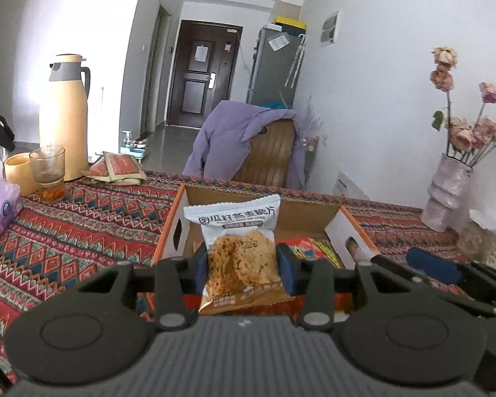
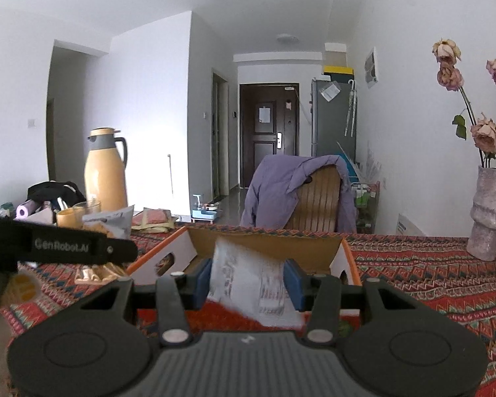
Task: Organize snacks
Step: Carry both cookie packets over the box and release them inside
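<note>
The left claw (image 1: 243, 266) was clenched on a pale blue-and-white foil packet printed with a seeded oat crisp (image 1: 239, 248), its blue pads pressing the packet's two side edges and holding it upright over the near part of an open cardboard box with white, orange-edged walls (image 1: 353, 231). The right claw (image 2: 248, 283) gripped a second white packet with its grey-printed back facing the camera (image 2: 251, 284), tilted, also in front of that box (image 2: 185, 248).

Both packets were pinched only at their thin crimped sides — a soft, air-filled wrapper like that could probably slide or twist out of the pads if the hand swung quickly, and it would then land on the red patterned cloth of the desk (image 1: 82, 225) rather than in the box. Squeezing harder might crush the crisp inside. The two claws sat close together; from the left wrist view the right one showed at the right edge just beside the box wall, so lowering both at once risked a knock against each other or against the rim, which could shove the light box across the cloth.

Inside the box, a few red and yellow wrapped snacks (image 1: 309, 248) lay along the right side of the floor — the rest of the brown base looked bare, though the held packet hid part of it.
</note>
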Available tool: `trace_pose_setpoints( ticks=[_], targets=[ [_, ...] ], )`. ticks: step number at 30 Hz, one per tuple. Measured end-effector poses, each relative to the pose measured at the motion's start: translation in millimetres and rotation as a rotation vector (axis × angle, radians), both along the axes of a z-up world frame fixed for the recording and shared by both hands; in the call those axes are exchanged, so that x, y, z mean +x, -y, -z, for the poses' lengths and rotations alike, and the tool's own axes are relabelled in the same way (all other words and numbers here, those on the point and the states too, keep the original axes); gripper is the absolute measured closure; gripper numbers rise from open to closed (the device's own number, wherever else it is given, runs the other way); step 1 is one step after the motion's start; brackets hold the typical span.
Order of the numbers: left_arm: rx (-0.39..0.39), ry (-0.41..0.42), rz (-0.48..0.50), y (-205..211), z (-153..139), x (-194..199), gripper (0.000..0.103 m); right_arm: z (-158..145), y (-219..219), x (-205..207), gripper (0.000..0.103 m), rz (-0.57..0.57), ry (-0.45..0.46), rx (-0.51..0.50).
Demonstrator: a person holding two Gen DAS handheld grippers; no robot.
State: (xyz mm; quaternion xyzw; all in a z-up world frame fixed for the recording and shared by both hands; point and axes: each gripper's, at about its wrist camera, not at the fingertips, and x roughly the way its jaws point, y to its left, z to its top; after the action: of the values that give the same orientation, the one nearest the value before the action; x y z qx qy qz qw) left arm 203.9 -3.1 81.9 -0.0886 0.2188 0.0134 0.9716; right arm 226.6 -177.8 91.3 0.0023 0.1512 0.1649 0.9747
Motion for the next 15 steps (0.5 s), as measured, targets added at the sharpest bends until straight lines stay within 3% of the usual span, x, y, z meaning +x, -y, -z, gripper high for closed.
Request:
trace_pose_setpoints(
  ticks=[5, 9, 15],
  targets=[
    [-0.032, -0.008, -0.007, -2, -3, 34, 0.06, -11, 3, 39, 0.058, 0.029, -0.028, 0.006],
    [-0.036, -0.033, -0.032, -6, -4, 57, 0.06, -7, 3, 64, 0.064, 0.053, -0.067, 0.015],
    [-0.044, -0.046, -0.025, -23, 5, 48, 0.06, 4, 13, 62, 0.063, 0.031, -0.135, 0.053]
  ],
)
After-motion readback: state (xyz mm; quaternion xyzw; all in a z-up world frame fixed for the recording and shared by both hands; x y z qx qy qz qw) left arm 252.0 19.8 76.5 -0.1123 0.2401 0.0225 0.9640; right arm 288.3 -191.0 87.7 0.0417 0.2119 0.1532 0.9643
